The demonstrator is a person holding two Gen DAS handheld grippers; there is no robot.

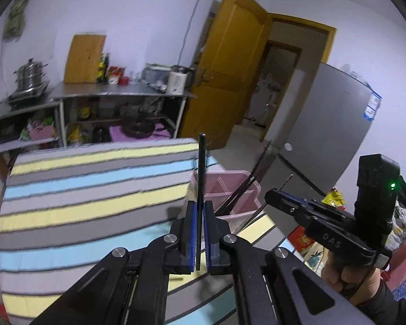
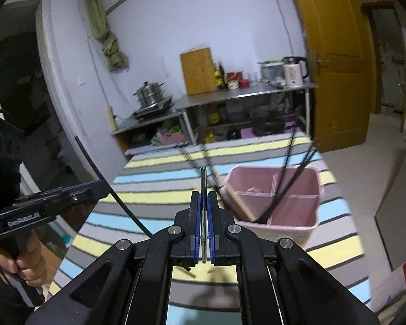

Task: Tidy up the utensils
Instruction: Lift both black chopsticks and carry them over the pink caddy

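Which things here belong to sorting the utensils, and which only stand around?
For the job:
- left tool, shut on a black chopstick
- right tool, shut on a metal chopstick
- pink box holding chopsticks

Just around:
- kettle
- steel pot
- wooden board
- fridge

Stripes, pink and black on my table

My tablecloth (image 2: 154, 189) runs in bands of grey, pale yellow and sky blue. The divided bin (image 2: 297, 223) near its right edge is soft pink, with black chopsticks (image 2: 287, 173) in it. My left gripper (image 1: 200, 211) is black with blue pads and pinches a black chopstick (image 1: 201, 162); my right gripper (image 2: 203, 200), same colours, pinches a silvery one (image 2: 203, 178).
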